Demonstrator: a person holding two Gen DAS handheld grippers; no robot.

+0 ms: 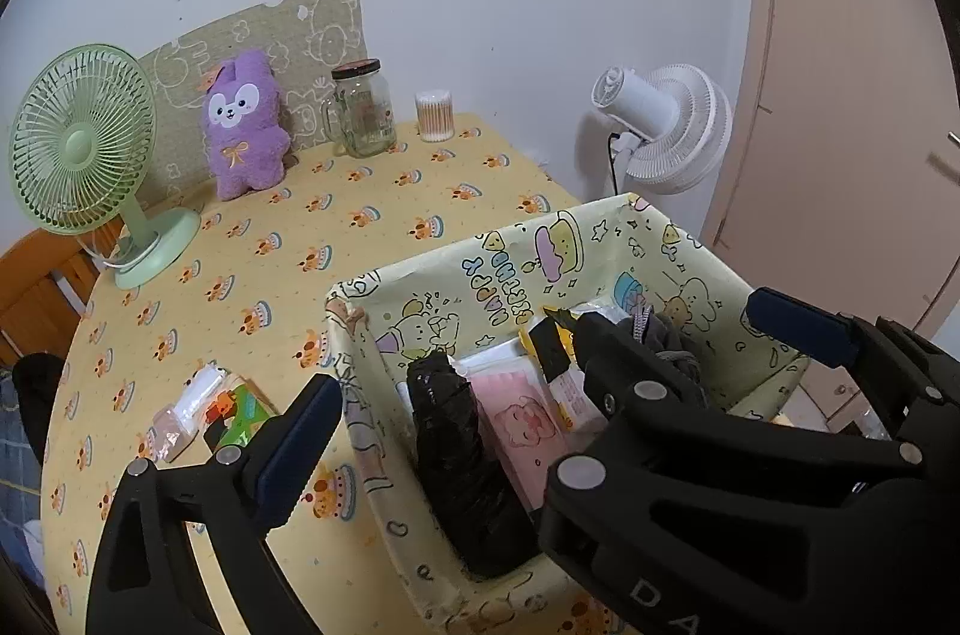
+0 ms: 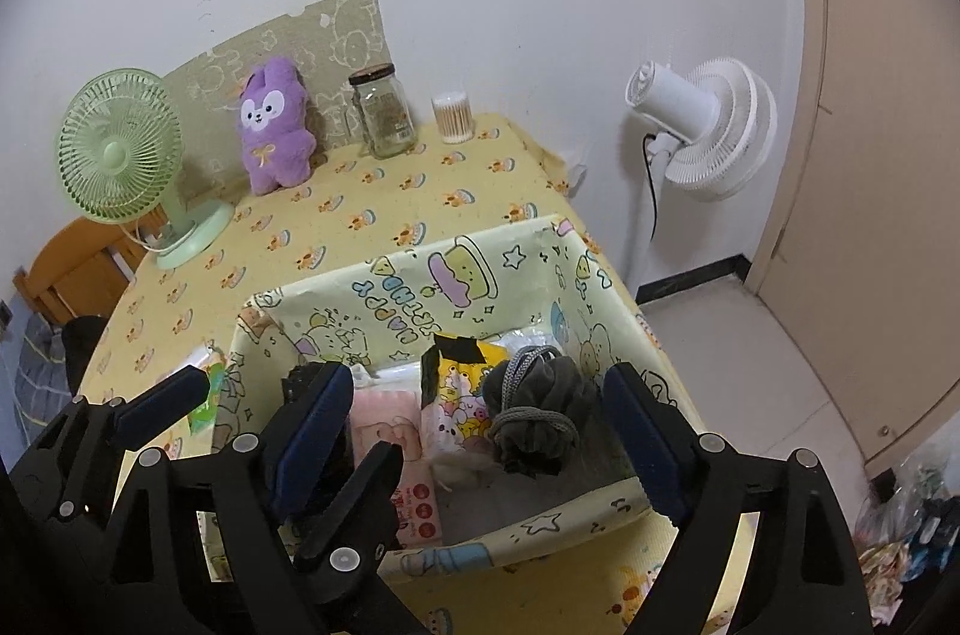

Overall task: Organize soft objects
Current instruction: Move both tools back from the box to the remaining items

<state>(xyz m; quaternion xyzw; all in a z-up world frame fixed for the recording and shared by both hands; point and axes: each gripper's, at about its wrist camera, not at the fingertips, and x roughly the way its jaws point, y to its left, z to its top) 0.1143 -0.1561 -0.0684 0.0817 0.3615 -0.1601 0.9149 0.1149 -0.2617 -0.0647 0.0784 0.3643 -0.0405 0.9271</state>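
Observation:
A cartoon-print fabric basket (image 1: 510, 263) (image 2: 420, 287) stands on the yellow tablecloth. Inside it lie a black plastic roll (image 1: 462, 455), a pink tissue pack (image 1: 522, 419) (image 2: 384, 413), a yellow cartoon pack (image 2: 459, 389) and a grey mesh puff with a cord (image 2: 540, 407). My left gripper (image 1: 456, 371) is open above the black roll and touches nothing. My right gripper (image 2: 480, 413) is open around the yellow pack and the grey puff, its pads apart from both. A purple plush (image 1: 243, 125) (image 2: 273, 125) sits upright at the table's back. A small green pack (image 1: 240, 410) lies left of the basket.
At the back stand a green desk fan (image 1: 84, 137), a glass jar (image 1: 360, 107) and a tub of cotton swabs (image 1: 433, 114). A white floor fan (image 1: 666, 125) and a door (image 1: 840, 95) are to the right. A wooden chair (image 1: 36, 287) is at the left edge.

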